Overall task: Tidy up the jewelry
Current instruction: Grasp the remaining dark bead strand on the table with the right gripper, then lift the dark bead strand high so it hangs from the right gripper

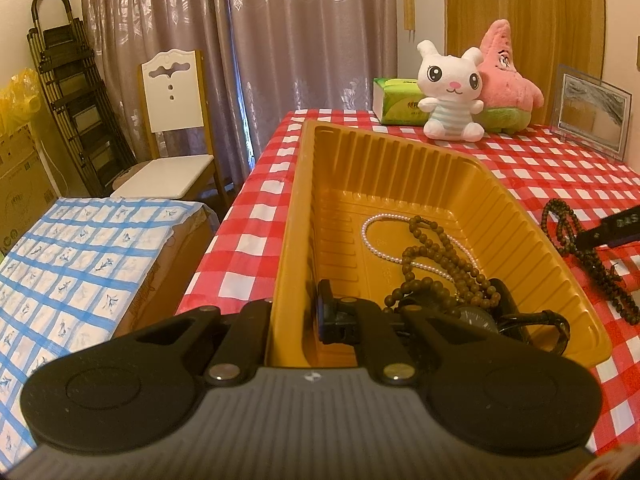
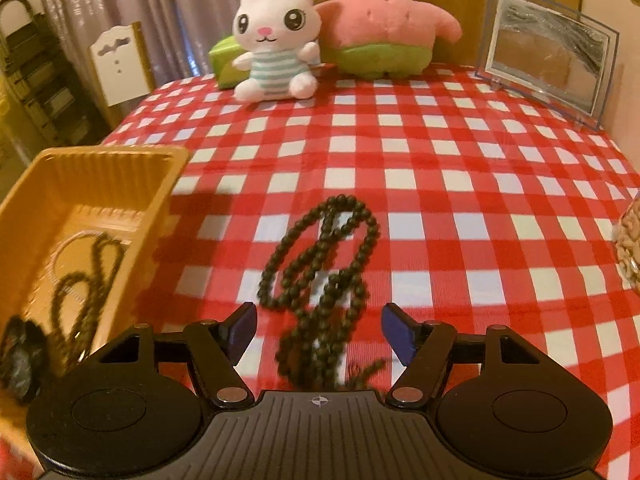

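A yellow plastic tray sits on the red checked tablecloth; it also shows in the right wrist view. In it lie a white pearl necklace, a brown bead string and a black watch. My left gripper is shut on the tray's left wall. A dark bead necklace lies on the cloth right of the tray; it also shows in the left wrist view. My right gripper is open just above its near end, the beads between the blue-padded fingers.
A white bunny plush, a pink starfish plush, a green tissue pack and a picture frame stand along the table's back. A jar of nuts is at the right edge. A white chair and boxes stand left of the table.
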`<state>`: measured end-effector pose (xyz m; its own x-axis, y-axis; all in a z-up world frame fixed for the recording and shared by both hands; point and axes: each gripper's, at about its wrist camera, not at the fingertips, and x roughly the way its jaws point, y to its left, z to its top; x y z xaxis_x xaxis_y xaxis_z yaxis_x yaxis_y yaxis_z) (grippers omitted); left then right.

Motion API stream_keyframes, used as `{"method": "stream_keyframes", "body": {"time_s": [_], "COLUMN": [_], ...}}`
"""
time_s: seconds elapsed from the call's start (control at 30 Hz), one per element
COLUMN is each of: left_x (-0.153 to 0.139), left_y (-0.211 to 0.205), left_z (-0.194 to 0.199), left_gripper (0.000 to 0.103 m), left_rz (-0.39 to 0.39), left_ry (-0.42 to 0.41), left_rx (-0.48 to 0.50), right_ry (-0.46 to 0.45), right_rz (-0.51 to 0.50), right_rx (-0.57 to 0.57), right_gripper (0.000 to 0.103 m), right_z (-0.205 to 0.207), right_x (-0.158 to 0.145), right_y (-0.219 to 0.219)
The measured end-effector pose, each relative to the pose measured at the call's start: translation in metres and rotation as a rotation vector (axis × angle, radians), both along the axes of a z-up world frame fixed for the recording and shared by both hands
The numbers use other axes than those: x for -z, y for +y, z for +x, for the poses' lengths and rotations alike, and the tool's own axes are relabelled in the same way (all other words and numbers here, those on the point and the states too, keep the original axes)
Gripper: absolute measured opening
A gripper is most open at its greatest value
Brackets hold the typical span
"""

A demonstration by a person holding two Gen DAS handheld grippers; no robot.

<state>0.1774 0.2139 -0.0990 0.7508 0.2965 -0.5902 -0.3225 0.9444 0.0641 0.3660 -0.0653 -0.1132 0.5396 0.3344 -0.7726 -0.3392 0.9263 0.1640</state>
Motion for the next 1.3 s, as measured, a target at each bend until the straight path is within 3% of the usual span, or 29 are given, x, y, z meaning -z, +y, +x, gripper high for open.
{"method": "stream_keyframes", "body": {"time_s": [0.2,0.23,0.33,0.37,0.47,0.53,0.67,0.87,1.1,1.3], "left_x": [0.001,0.001,0.001,0.001,0.002,0.002,0.002,0.002,0.002,0.002], "left_y": [0.0,0.0,-0.001,-0.001,-0.001,-0.001,-0.001,-0.001,-0.001,-0.002], "left_z": [0.003,0.003,0.003,0.003,0.004,0.004,0.004,0.004,0.004,0.006], "left_gripper": [0.006,0.006,0.006,0.006,0.006,0.006,0.006,0.006,0.006,0.006], "left_rz": [-0.003,-0.003,-0.004,-0.004,-0.004,-0.003,-0.005,-0.004,-0.003,0.004], "left_ry": [0.004,0.004,0.004,0.005,0.008,0.007,0.007,0.007,0.008,0.012], "left_rx": [0.003,0.003,0.002,0.003,0.005,0.005,0.004,0.005,0.005,0.013], "right_ry": [-0.023,-0.025,-0.051,-0.049,-0.052,-0.05,-0.021,-0.048,-0.092,-0.199], "right_rz": [-0.026,-0.037,-0.038,-0.028,-0.039,-0.025,0.041,0.154,0.189,0.177], "right_rx": [0.023,0.016,-0.019,-0.038,-0.094,-0.108,-0.089,-0.118,-0.104,-0.114], "right_gripper": [0.065,0.055,0.038,0.024,0.018,0.007,0.007,0.007,0.007,0.007], "right_z": [0.009,0.009,0.006,0.006,0.002,0.0,-0.002,-0.023,-0.049,-0.057], "right_x": [0.012,0.014,0.014,0.014,0.012,0.01,0.0,-0.036,-0.083,-0.144], "right_y": [0.009,0.011,0.013,0.014,0.018,0.016,0.0,-0.04,-0.083,-0.095]}}
